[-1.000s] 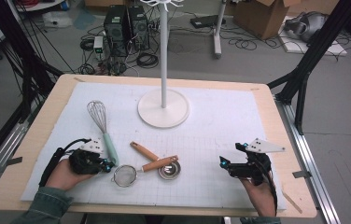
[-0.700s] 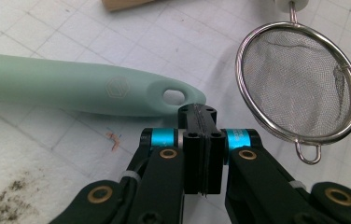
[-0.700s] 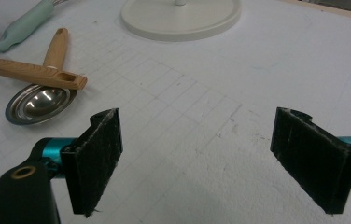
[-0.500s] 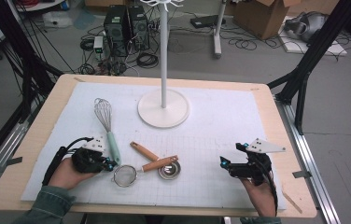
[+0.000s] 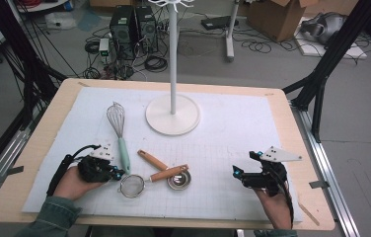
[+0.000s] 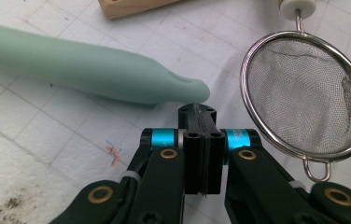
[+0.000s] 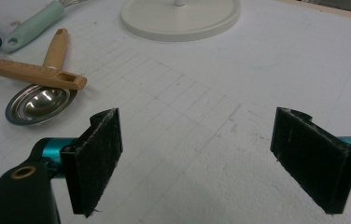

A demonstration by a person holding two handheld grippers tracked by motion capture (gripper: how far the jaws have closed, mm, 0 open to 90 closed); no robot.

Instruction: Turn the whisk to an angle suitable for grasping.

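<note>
The whisk (image 5: pixel 118 129) is seen lying flat on the white mat (image 5: pixel 233 128), left of the white stand (image 5: pixel 172 114), with its wire head pointing away from the person and its mint handle (image 6: pixel 89 70) pointing back toward the left gripper (image 5: pixel 117 173). In the left gripper view, the rounded end of the handle is found just ahead of the jaw tips; whether it is touched cannot be told. The jaws of this gripper are pressed flat together, with nothing between them. The strainer (image 6: pixel 306 91) is seen just beside them, close to the handle's end, its wire loop lying nearest the gripper.

Near the strainer, two wooden handles are crossed on the mat, and a small steel scoop (image 7: pixel 38 103) is attached to one of them.

The right gripper (image 5: pixel 235 173) is held low over the mat near the front right corner, well apart from the utensils. Its jaws are spread wide, and only bare mat is seen between the pads (image 7: pixel 96 156).

The table (image 5: pixel 297 148) is bordered by a pale wooden edge around the mat.
</note>
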